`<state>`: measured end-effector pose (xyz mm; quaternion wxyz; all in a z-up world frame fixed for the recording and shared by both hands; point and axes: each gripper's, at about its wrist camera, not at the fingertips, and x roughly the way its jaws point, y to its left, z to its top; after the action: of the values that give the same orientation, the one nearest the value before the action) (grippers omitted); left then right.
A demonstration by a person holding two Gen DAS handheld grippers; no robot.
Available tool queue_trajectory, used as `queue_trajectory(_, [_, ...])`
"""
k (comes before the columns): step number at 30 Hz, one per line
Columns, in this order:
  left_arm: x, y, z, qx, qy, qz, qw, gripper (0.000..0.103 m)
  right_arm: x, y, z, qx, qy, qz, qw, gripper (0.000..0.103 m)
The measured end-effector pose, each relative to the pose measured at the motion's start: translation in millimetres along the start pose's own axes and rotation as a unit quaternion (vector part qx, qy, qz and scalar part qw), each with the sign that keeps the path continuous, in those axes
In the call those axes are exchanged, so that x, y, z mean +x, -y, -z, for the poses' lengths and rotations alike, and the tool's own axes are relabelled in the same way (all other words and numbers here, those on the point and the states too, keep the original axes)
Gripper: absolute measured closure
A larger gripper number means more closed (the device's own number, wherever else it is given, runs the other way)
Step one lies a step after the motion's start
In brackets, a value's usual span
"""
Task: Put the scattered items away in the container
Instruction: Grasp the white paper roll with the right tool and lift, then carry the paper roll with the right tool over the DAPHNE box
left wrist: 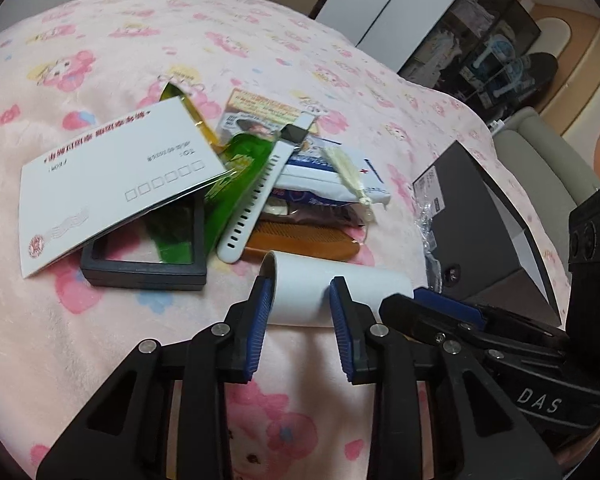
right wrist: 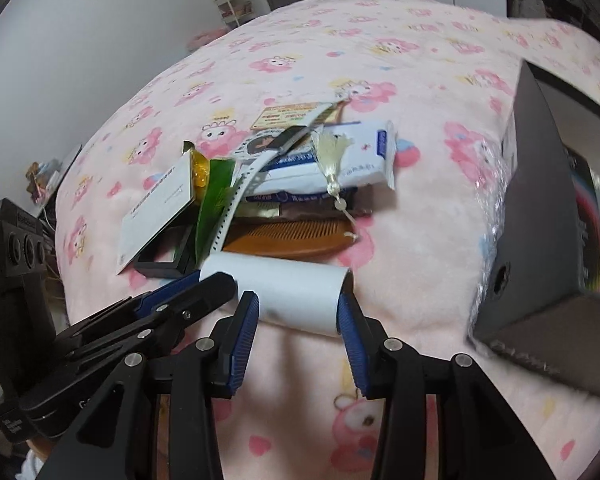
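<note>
A white paper roll [left wrist: 364, 284] [right wrist: 296, 280] lies on its side on the pink blanket, just in front of both grippers. My left gripper [left wrist: 300, 280] [right wrist: 212, 278] has one finger by the roll's open left end and the other over its middle, jaws apart with no pad visibly pressing. My right gripper [right wrist: 299, 295] [left wrist: 404, 298] stands at the roll's right end in the same way, open. The dark grey box [left wrist: 480, 220] [right wrist: 540, 220] sits to the right. Behind the roll is a heap: white envelope [left wrist: 112, 184], black frame case [left wrist: 140, 268], wooden comb [left wrist: 300, 244].
The heap also holds a green packet [left wrist: 236, 184], a white watch strap [left wrist: 260, 196], a tissue pack [left wrist: 332, 176] with a cream tassel [left wrist: 344, 168], and a printed card [left wrist: 260, 108]. Crinkled clear plastic [right wrist: 488, 208] lies against the box. The bed's edge falls away on the left [right wrist: 60, 208].
</note>
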<state>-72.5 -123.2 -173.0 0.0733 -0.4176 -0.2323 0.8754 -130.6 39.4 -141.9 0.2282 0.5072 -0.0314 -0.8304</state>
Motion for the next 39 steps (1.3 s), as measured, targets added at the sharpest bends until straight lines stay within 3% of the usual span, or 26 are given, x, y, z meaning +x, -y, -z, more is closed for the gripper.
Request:
queue_trajectory(4, [-4,1,5,-0.009,-0.026,0.037,0.9989,0.073,-20,0,11,0.01,0.007,-0.001,1.0,0.065])
queue_trajectory(6, [-2,6,10,0.001,-0.047,0.017,0.9988,0.071,-28,1,20,0.016,0.002,-0.001,1.0,0.065])
queue_trajectory(9, [1,14,12,0.023,-0.038,-0.017,0.9989,0.071,-26,6,31,0.032,-0.008,-0.003,0.999,0.065])
queue_trajectory(17, [4,-5,5,-0.027,-0.029,0.028,0.9988,0.071,-10,23,25,0.079,-0.012,-0.017,0.997,0.065])
queue_trajectory(23, [2,4,7,-0.008,-0.03,0.034,0.9989,0.07,-2,19,18,0.08,-0.019,-0.027,0.996,0.066])
queue_trajectory(25, [-6,11,8,0.006,-0.021,0.029,0.9993,0.071,-10,15,21,0.075,-0.015,-0.035,0.996,0.067])
queue_trajectory(31, [-32,48,10,0.031,-0.017,0.067,0.9971,0.071,-65,14,25,0.061,0.029,-0.055,0.996,0.069])
queue_trajectory(35, [-45,83,14,0.059,-0.014,0.071,0.9956,0.071,-97,20,26,0.051,0.059,-0.031,0.996,0.069])
queue_trajectory(39, [-51,112,10,0.075,-0.017,0.083,0.9936,0.071,-125,37,34,0.072,0.081,-0.041,0.993,0.069])
